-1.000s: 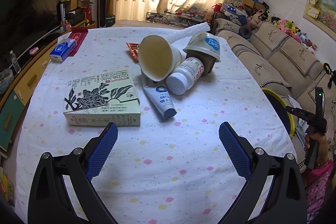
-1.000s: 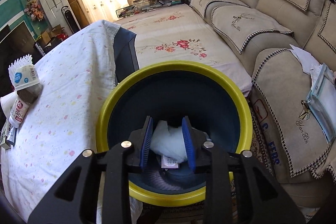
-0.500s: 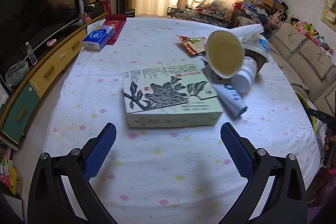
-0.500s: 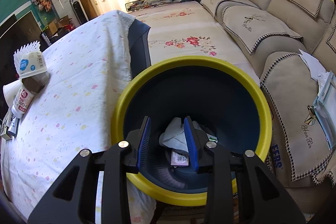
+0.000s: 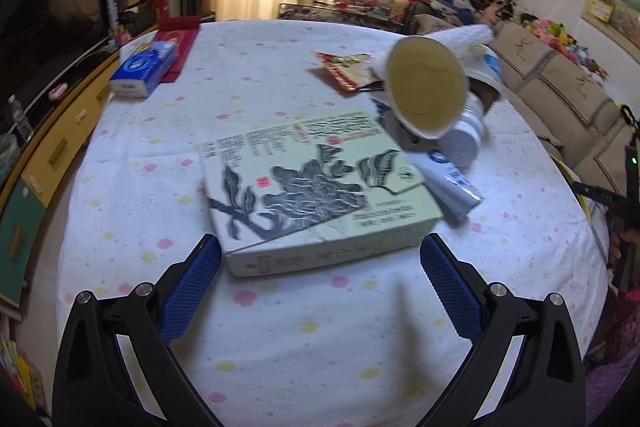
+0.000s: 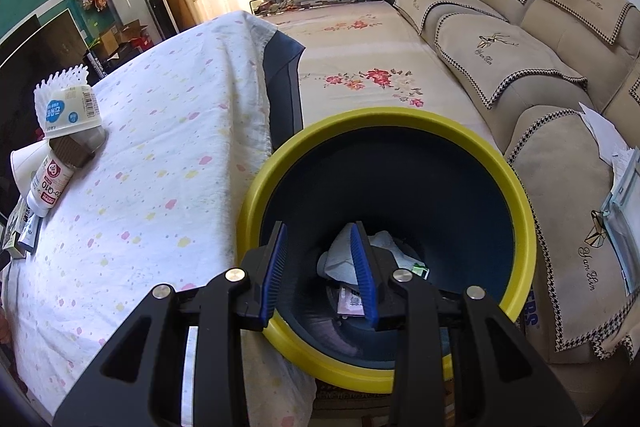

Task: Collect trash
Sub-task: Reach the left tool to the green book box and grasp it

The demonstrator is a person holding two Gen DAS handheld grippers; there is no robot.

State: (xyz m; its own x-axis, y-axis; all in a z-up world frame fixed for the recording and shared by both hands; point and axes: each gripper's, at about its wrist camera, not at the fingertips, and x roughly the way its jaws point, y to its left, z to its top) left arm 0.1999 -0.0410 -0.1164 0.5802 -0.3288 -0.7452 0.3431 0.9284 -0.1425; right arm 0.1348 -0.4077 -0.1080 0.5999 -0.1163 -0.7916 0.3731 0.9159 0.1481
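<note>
A pale green box with a dark flower print (image 5: 312,187) lies on the table with the dotted white cloth (image 5: 280,327). My left gripper (image 5: 320,263) is wide open, its fingers either side of the box's near edge. Behind the box lie a paper cup (image 5: 426,93), a white bottle (image 5: 464,143), a blue-white tube (image 5: 452,183) and a red wrapper (image 5: 346,69). My right gripper (image 6: 322,259) is open and empty above the yellow-rimmed dark bin (image 6: 524,227). White crumpled trash (image 6: 340,259) lies in the bin.
A blue tissue pack (image 5: 142,73) sits at the table's far left. A beige sofa (image 6: 520,39) stands right of the bin. The white bottle (image 6: 48,187) and a yogurt cup (image 6: 70,111) show on the table in the right wrist view. A TV cabinet (image 5: 44,155) runs along the left.
My left gripper has moved left and closer until its fingers flank the green box. My right gripper has opened, let the white trash fall into the bin, and drawn back.
</note>
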